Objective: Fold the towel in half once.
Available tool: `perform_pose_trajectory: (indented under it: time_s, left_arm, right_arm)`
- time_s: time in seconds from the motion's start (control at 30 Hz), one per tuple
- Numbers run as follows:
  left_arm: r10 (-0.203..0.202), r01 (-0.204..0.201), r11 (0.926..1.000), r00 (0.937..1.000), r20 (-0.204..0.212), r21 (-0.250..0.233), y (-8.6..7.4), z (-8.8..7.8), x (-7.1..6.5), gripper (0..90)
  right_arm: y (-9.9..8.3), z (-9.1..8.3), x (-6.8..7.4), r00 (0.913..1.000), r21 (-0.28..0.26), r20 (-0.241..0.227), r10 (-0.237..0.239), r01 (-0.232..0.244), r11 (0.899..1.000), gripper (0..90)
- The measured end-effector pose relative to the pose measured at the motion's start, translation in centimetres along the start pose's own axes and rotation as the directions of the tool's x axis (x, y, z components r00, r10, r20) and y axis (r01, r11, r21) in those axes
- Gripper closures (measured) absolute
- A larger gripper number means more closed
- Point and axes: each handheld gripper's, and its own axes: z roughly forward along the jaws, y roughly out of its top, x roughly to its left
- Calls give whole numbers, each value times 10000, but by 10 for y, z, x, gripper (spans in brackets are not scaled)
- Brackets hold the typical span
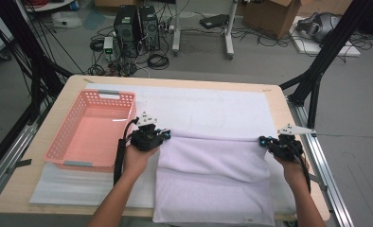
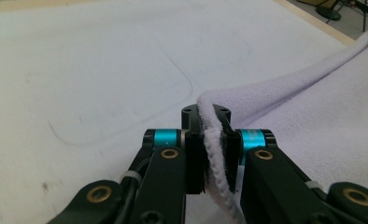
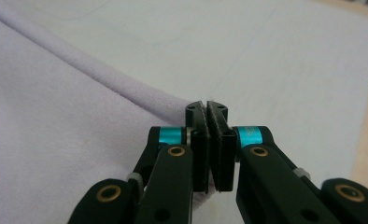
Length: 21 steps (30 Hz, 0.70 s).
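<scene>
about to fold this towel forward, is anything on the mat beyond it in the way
Nothing visible is. Both the left gripper and the right gripper are shut on the far corners of the towel, and the white mat beyond its fold lies bare. The pink basket sits off to the left, apart from the towel.

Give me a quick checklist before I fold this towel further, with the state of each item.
1. Left gripper shut on the towel corner: ok, the hem sits between the pads.
2. Right gripper shut on the other corner: ok, jaws closed with a bit of cloth showing beneath them.
3. Both corners level along the fold edge: ok in the high view.
4. Basket off the towel: ok, it stands to the left, apart.
5. Near edge of the towel on the table: not ok, it overhangs.
6. Layers held by each gripper: cannot tell.
</scene>
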Motion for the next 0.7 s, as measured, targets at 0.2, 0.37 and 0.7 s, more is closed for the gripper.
perform_pose_trajectory:
  time_s: [0.2, 0.37, 0.7]
  left_arm:
    - [-315, 297, 9987, 9986, -425, -412, 4, 11, 9, 845]
    - [-379, 376, 9993, 9978, -543, -69, -1, 20, 13, 834]
    - [-894, 893, 9960, 9941, -606, -57, -14, 19, 8, 448]
  right_arm:
    - [22, 10, -7, 9993, -160, 349, -113, 119, 9998, 880]
    - [24, 27, -5, 9984, 182, 553, -134, 125, 9998, 877]
    - [15, 18, -12, 9934, 69, 426, 1061, -1065, 9943, 505]
